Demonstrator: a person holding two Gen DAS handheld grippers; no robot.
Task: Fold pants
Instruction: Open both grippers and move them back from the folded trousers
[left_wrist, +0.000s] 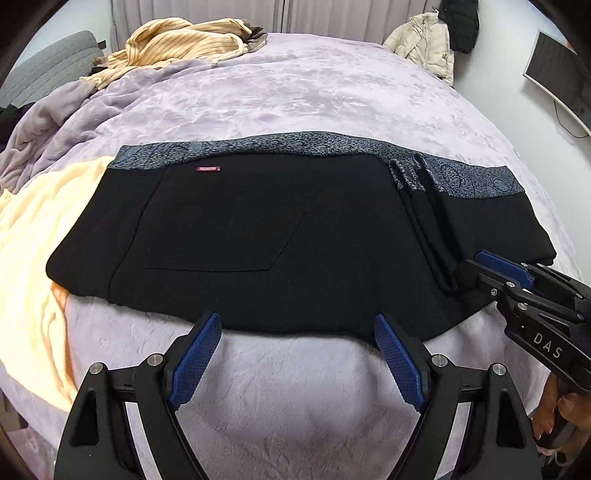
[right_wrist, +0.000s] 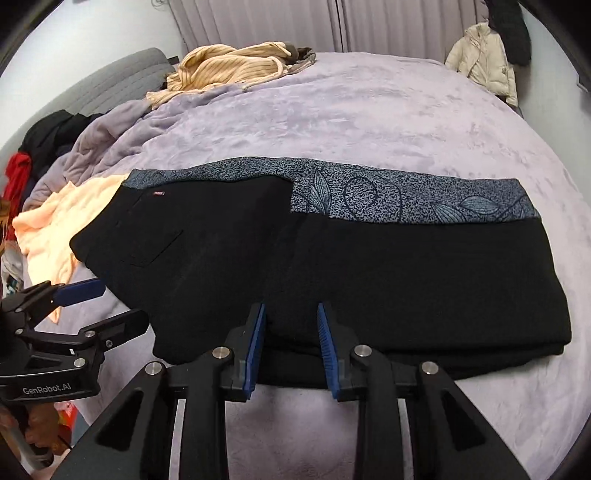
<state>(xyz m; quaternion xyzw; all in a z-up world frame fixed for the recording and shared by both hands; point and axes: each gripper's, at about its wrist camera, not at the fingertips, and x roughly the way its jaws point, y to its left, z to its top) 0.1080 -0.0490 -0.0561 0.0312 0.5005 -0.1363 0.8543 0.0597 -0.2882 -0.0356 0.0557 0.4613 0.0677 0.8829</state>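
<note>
Black pants (left_wrist: 258, 229) (right_wrist: 369, 277) with a blue-grey patterned band along the far edge lie folded flat across the bed. A small red label (left_wrist: 208, 168) sits near their far left corner. My left gripper (left_wrist: 297, 322) is open wide, its blue pads on either side of the pants' near edge, touching nothing. From the right wrist view it (right_wrist: 123, 301) hovers by the pants' near left corner. My right gripper (right_wrist: 291, 310) stands narrowly open astride the near folded edge, the fabric flat between its pads. In the left wrist view it (left_wrist: 471, 263) is at the pants' right end.
The lilac plush bedspread (left_wrist: 314, 96) covers the bed. A peach blanket (left_wrist: 40, 236) lies left of the pants, and a striped yellow garment (left_wrist: 177, 40) at the far side. A cream jacket (right_wrist: 484, 55) hangs far right. A monitor (left_wrist: 557, 81) stands beyond the bed's right edge.
</note>
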